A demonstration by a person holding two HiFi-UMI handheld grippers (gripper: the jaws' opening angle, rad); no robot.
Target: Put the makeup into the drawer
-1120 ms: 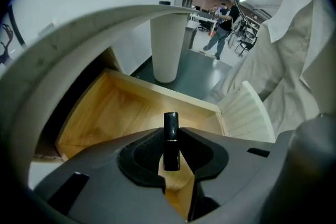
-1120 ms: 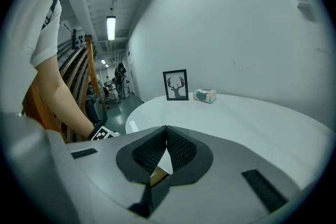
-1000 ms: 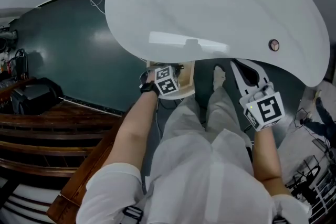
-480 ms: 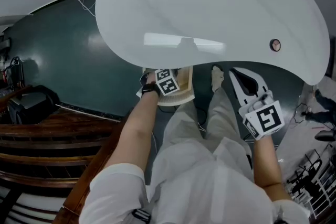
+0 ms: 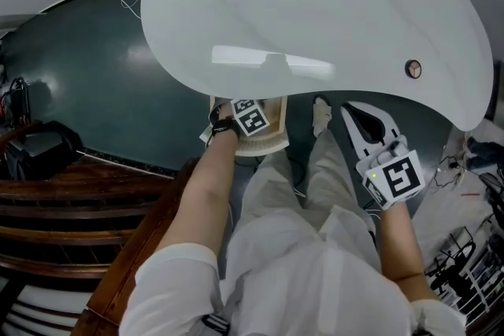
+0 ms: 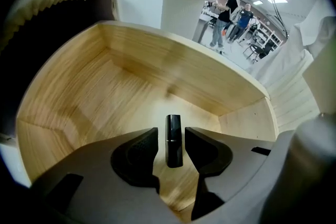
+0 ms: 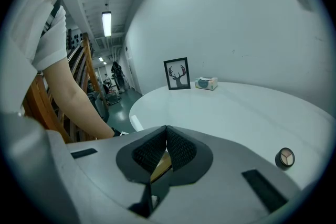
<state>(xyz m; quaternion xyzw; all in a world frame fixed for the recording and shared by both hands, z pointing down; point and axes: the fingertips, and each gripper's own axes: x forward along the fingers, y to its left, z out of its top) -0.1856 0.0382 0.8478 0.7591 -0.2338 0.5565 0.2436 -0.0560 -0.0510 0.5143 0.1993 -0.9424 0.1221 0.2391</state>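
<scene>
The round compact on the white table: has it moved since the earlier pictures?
No. The round compact lies in the same spot, close to the white table's edge.

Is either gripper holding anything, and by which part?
Nothing is held. The left gripper has just been opening its jaws; the black makeup tube sits between them inside the drawer, gaps on both sides. The right gripper is shut and empty.

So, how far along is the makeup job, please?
Done: the black lipstick tube looks set down in the wooden drawer. In hand: nothing; the left hand-held gripper has just been opening its jaws around it. Left: the round compact on the white table.
</scene>
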